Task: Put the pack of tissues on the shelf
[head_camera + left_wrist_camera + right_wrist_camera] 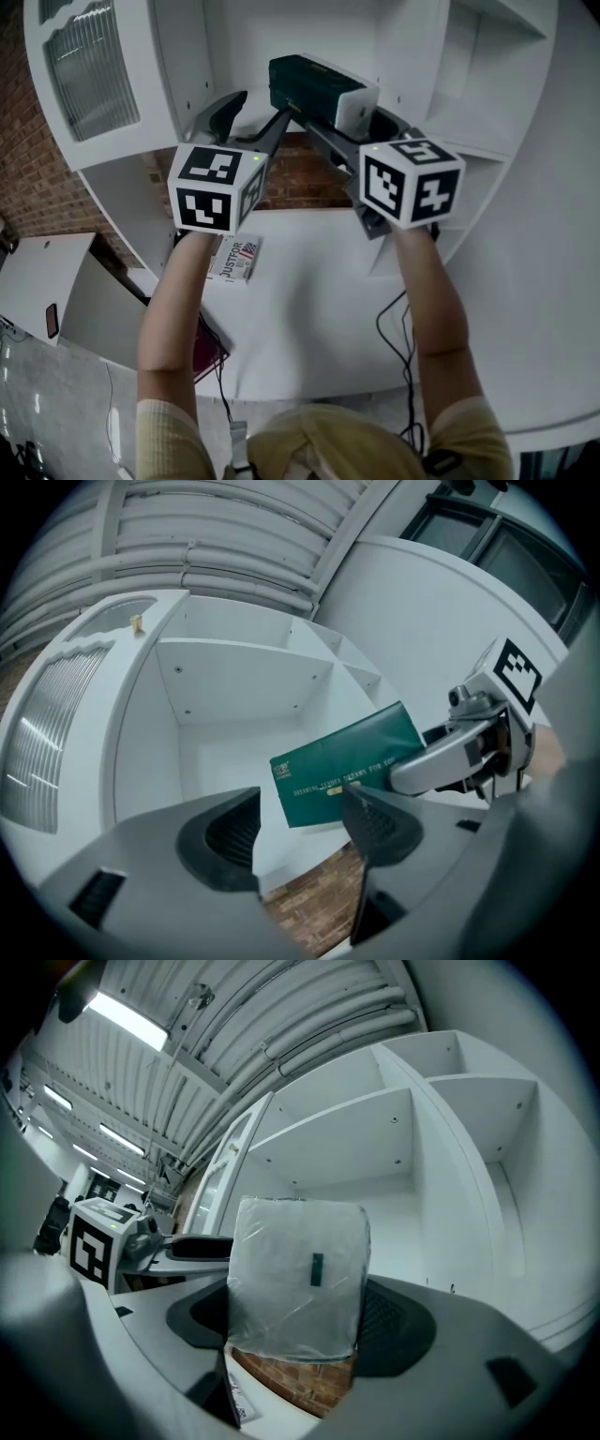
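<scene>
Up at the top centre of the head view, the right gripper (349, 114) clamps the pack of tissues (314, 86) by its clear-wrapped end, before the white shelf (422, 56). Left of it, the left gripper (255, 117) stands with jaws apart and empty, the green pack showing beyond its right jaw.

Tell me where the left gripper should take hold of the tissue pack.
Probably the free green end of the tissue pack, coming in from the person's left. The right gripper clamps the white-wrapped end, so the green end sticks out clear, and the open left gripper faces its broad side.
</scene>
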The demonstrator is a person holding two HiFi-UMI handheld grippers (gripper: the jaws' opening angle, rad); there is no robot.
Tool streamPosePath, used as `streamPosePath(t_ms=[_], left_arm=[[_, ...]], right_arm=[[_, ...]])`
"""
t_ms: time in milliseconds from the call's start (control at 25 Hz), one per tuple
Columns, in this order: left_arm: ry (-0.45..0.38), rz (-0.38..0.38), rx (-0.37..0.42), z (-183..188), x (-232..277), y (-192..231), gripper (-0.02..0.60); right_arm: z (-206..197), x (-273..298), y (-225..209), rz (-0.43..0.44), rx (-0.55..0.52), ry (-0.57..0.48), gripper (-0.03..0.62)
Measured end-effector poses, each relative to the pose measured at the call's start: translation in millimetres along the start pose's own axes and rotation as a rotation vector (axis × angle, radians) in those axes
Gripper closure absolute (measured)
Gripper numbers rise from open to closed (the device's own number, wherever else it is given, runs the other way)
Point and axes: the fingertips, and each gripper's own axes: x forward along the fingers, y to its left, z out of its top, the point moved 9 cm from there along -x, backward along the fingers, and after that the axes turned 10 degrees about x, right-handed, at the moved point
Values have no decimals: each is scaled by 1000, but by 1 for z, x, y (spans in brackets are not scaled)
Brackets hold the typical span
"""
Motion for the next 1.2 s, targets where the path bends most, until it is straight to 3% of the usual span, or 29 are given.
streamPosePath(t_ms=[360,600,1200], left_arm=[[-13,11,11,0,-21,5,311],[-30,-15,-22,-1,-31,-2,311],[-58,17,-52,-18,-55,5,311]], right_arm=[[2,20,-9,-34,-3,16,249],[1,28,-10,-76,-25,44,249],[-1,44,-13,-155,-79,49,247]])
